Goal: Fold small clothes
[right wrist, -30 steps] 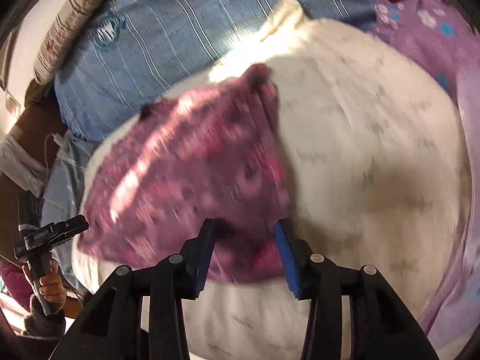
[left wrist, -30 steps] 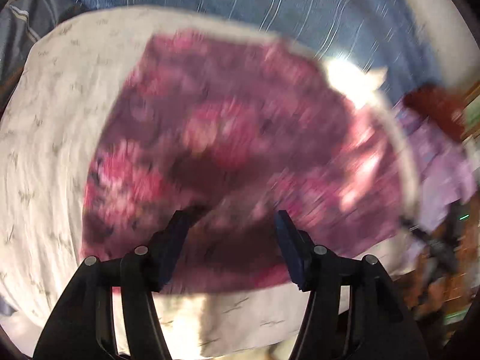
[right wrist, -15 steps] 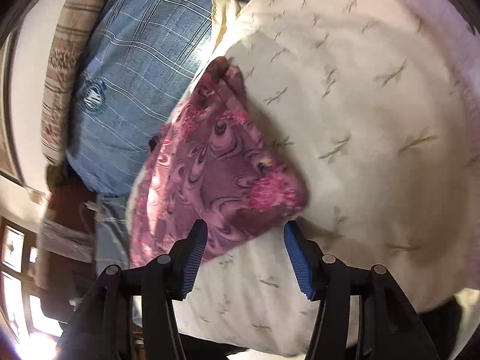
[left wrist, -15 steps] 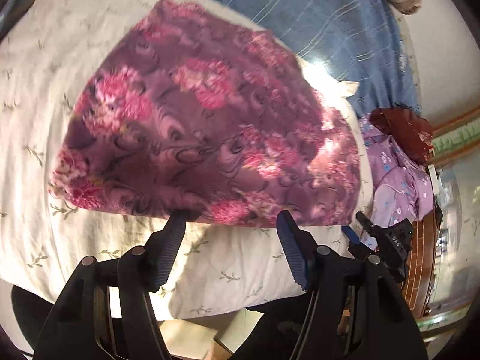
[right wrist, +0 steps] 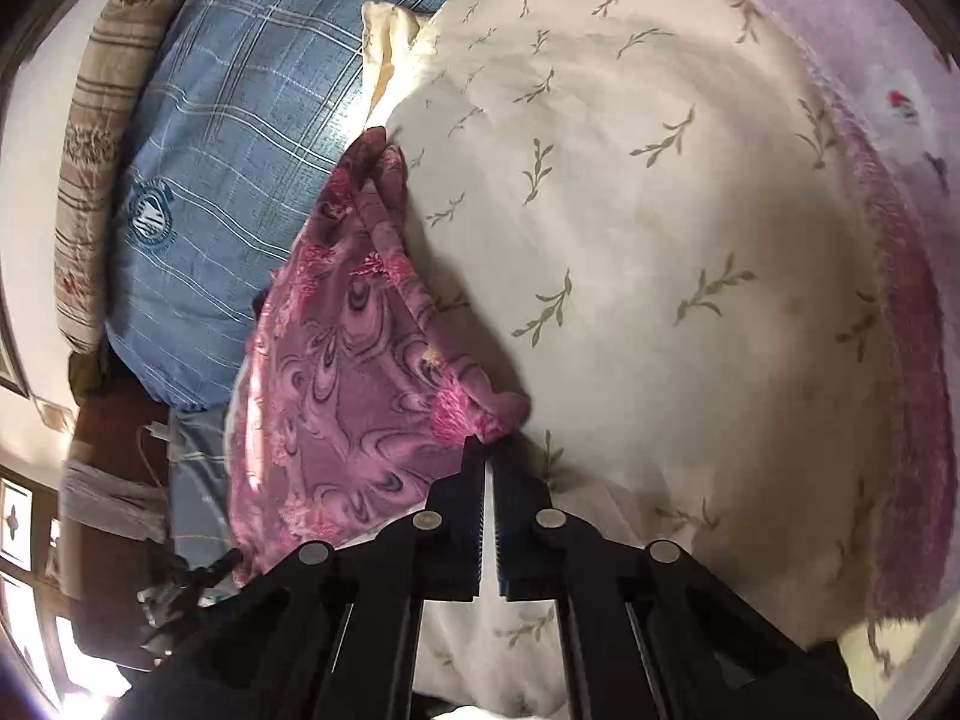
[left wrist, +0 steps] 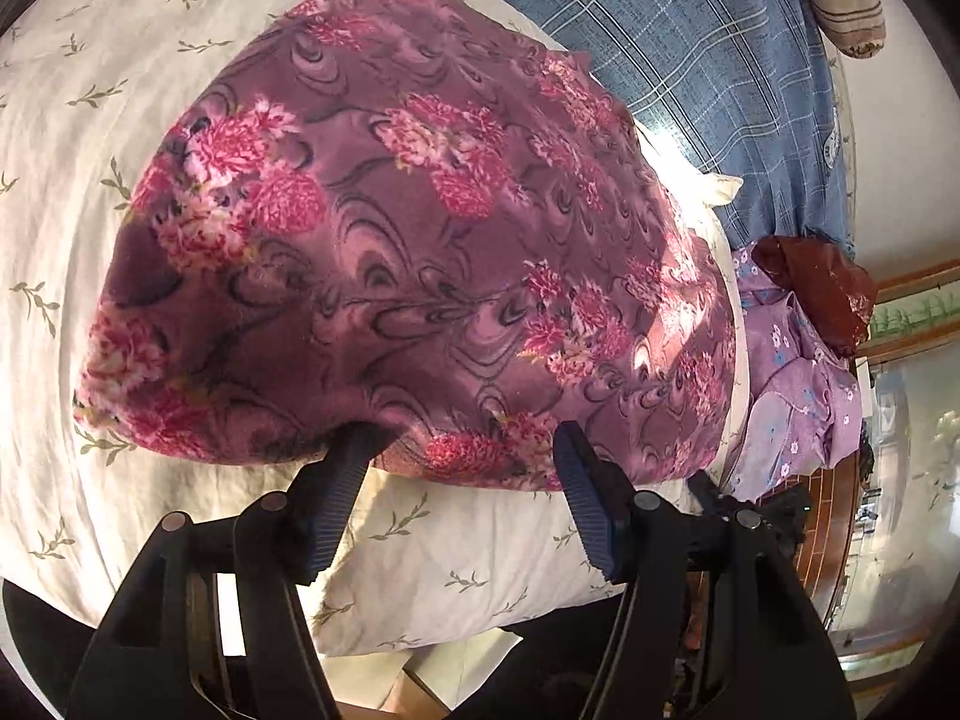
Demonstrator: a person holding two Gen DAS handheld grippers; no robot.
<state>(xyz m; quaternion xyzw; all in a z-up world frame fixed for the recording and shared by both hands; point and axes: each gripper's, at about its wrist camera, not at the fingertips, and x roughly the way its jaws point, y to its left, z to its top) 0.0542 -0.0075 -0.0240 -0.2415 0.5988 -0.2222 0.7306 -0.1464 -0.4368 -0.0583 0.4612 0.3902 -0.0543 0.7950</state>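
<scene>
Garment point(left wrist: 420, 252), floral purple, spread flat on the cream pillow point(left wrist: 78, 120), near hem facing both grippers; laid out so presumably to give a level surface for folding.

Left gripper point(left wrist: 462, 456): jaws apart, straddling the near hem. One pad tucked against or under the edge, the other resting at the cloth; no clamp yet. Placed, by judgement, to take the left part of the hem once shut.

Right gripper point(right wrist: 487, 447): jaws just closed, pads together on the near corner of the garment point(right wrist: 480, 414) (only a thin bunch of cloth between the tips). Corner pinched, likely so it can be lifted and carried over.

Fold not yet made; grip stage only, one side secured.

Risk noted: thin pinch on the right may slip when pulled. Blue check bedding point(left wrist: 690, 30) and lilac clothes point(left wrist: 792, 372) lie beside the pillow, clear of the work.
</scene>
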